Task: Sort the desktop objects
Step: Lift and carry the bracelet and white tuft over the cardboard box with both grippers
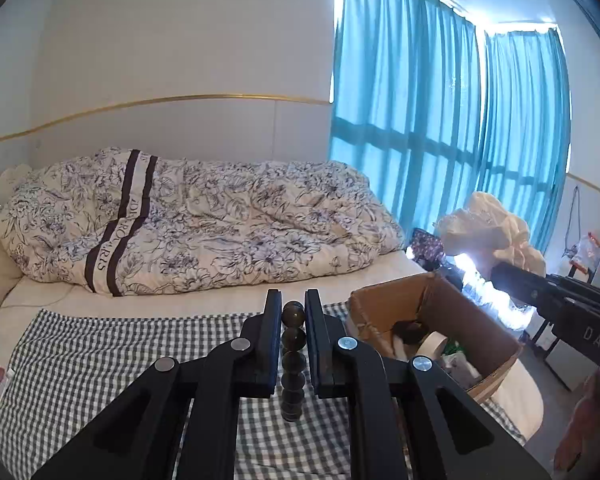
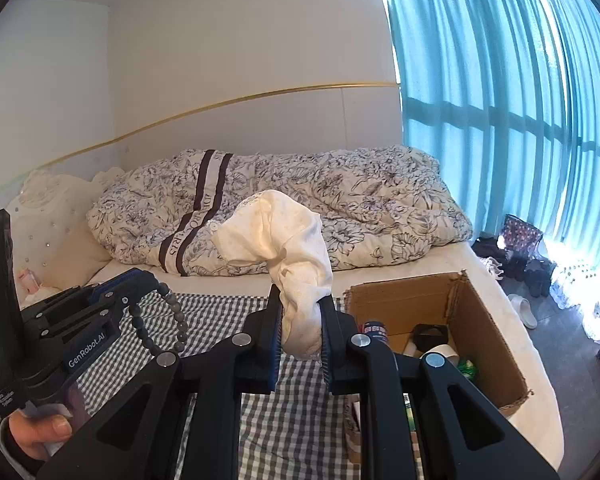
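The bed [image 1: 220, 296] fills most of my view, a floral quilt [image 1: 204, 216] heaped along its far side and a grey checked cloth [image 1: 80, 352] spread across the near part. At the cloth's right edge stands an open cardboard box [image 2: 480, 320] with a roll of tape [image 1: 432, 342] and other small items inside. My right gripper [image 2: 300, 320] has its fingers clamped on a crumpled cream cloth [image 2: 284, 248], held up just left of the box. My left gripper [image 1: 293, 320] has its fingers closed on a string of dark beads [image 1: 293, 354], held above the checked cloth; in the right wrist view the beads hang in a loop from it.
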Motion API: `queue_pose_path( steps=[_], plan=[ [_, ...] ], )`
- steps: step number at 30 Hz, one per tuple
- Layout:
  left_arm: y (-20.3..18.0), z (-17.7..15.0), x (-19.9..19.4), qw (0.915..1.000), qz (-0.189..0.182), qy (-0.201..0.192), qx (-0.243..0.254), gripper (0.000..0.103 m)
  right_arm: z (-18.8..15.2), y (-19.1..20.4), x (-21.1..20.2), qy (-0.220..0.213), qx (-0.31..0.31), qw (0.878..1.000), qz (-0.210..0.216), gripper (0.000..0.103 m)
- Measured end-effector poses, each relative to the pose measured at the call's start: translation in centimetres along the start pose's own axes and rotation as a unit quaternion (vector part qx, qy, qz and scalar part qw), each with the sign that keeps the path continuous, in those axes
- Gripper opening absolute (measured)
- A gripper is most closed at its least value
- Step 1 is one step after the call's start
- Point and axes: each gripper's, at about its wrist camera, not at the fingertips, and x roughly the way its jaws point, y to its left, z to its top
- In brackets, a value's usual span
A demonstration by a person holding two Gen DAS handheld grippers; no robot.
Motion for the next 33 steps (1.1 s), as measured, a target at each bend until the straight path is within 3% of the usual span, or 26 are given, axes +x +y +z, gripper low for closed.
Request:
queue_pose_path(
  steps=[14, 33],
  plan=[
    [-3.7, 1.4, 0.4, 0.9995, -0.025, -0.01, 0.014, 0.012, 0.2, -2.9, -1.7, -0.003, 0.017, 1.0, -0.018, 0.016],
    [-10.4, 2.2, 4.8, 0.9963, -0.074, 0.006, 0.043, 0.012, -0.6, -9.4, -0.8, 0.01, 0.049, 0.997, -0.054, 0.017]
  ],
)
